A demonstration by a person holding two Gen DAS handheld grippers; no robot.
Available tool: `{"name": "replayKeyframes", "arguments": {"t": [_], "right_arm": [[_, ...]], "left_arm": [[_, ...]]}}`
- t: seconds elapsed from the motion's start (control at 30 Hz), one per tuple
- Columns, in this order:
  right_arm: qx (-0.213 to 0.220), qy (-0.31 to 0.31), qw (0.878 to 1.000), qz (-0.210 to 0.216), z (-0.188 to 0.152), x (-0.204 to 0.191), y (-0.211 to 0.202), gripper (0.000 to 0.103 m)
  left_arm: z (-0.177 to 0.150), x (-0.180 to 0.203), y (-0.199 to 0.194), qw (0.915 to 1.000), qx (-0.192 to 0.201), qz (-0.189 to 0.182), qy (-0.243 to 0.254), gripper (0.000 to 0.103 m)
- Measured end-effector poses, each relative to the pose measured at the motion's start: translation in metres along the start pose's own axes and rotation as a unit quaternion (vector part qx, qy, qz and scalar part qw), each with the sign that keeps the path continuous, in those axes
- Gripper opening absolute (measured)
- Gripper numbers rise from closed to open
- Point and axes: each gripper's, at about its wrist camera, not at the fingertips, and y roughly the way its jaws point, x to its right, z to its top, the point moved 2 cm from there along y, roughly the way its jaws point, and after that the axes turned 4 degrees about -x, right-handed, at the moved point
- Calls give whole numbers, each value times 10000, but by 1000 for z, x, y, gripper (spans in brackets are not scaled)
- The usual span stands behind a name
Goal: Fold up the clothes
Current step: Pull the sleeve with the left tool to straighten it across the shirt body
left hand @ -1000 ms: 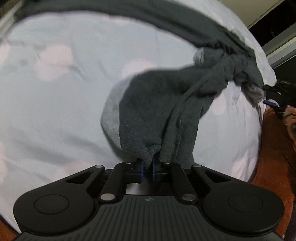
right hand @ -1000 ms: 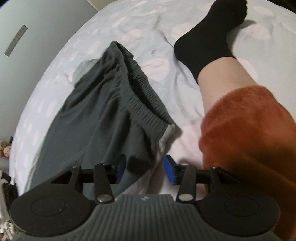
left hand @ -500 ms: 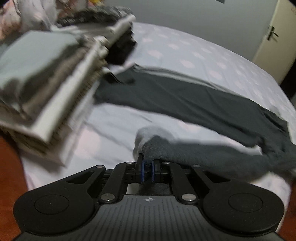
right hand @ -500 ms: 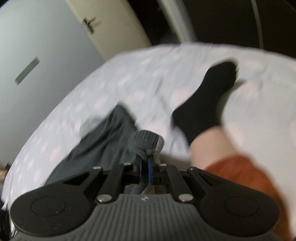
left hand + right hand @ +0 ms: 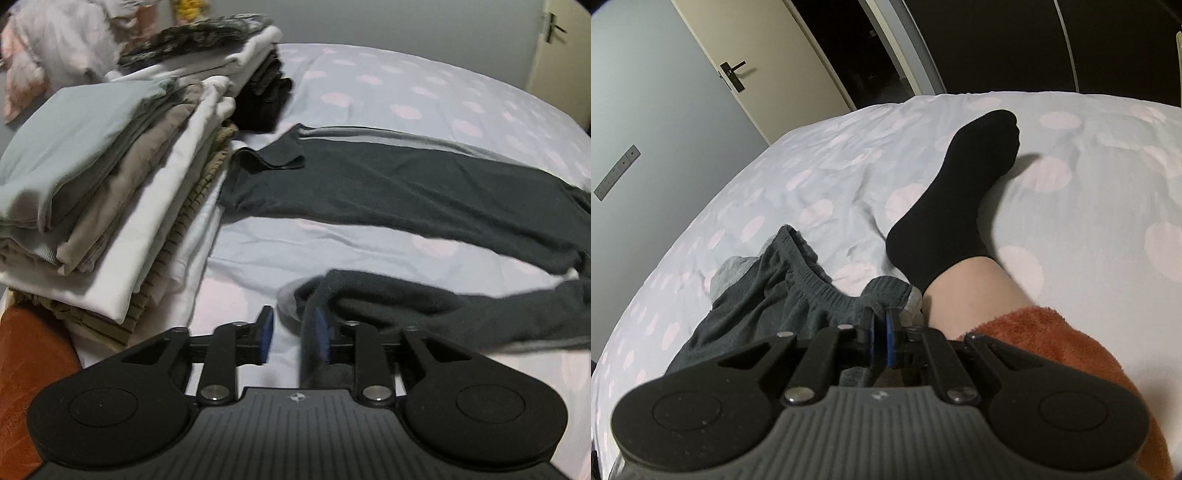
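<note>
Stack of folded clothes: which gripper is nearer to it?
Left. The left gripper, open, sits beside the stack of folded clothes. The right gripper is shut on the trousers' waistband; no stack shows there.

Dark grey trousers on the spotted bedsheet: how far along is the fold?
Done: a stack of folded clothes. In hand: the dark grey trousers, one leg doubled back; the right gripper pinches the waistband, while the left gripper has just been opening, cuff loose between its jaws. Left: flattening, folding, stacking.

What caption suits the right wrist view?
Right gripper pinching the waistband of dark grey trousers on a spotted bedsheet.
</note>
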Motion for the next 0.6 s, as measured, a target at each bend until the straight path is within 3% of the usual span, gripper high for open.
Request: {"name": "replayKeyframes", "arguments": {"t": [0.1, 0.27, 0.37, 0.43, 0.6], "right_arm": [[-47, -3, 10000, 3, -5, 0, 2, 7], [-59, -58, 10000, -16, -11, -3, 1, 7], [-7, -211, 9998, -41, -11, -5, 0, 7], [7, -209, 9998, -56, -12, -4, -1, 7], [-12, -132, 9998, -152, -11, -1, 2, 7]], "left_arm": [[-16, 4, -1, 9993, -184, -199, 238, 61], [-53, 13, 27, 9947, -928, -237, 364, 59], [-65, 10, 48, 9918, -1237, -320, 40, 14], [-62, 7, 43, 9935, -1080, -362, -44, 7], [-22, -6, 9, 9997, -213, -71, 127, 6]]}}
